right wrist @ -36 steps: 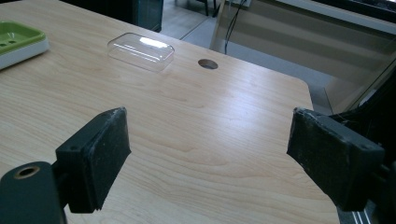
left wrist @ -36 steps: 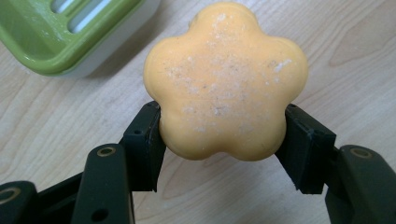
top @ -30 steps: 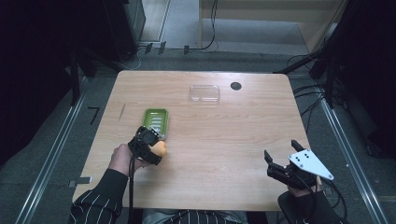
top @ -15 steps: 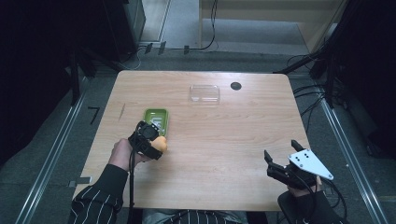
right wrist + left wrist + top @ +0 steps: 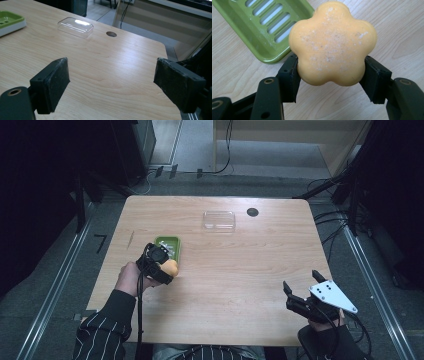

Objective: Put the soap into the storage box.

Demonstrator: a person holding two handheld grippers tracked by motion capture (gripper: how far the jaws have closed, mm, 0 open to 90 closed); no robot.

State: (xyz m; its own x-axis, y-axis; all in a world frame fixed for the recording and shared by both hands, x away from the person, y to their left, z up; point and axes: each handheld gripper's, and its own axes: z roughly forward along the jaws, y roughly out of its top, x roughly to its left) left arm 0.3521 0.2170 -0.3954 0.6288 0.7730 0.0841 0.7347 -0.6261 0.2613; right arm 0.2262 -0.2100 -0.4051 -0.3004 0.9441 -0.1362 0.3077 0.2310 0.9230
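Carried a little closer to the green soap dish [image 5: 259,32] since a second ago: orange flower-shaped soap [image 5: 332,42], clamped in left gripper [image 5: 329,75], just beside dish. Probably mid-transfer; next needs centring over slats, then release. Right gripper [image 5: 110,82] agape, idle, well apart.

Your left gripper [image 5: 332,72] held the soap [image 5: 332,43] over the table [image 5: 240,270], just right of the soap dish [image 5: 168,246] | lid [image 5: 218,220] lay farther back, hole [image 5: 252,212] to its right | your right gripper [image 5: 300,292] sat near the front right corner
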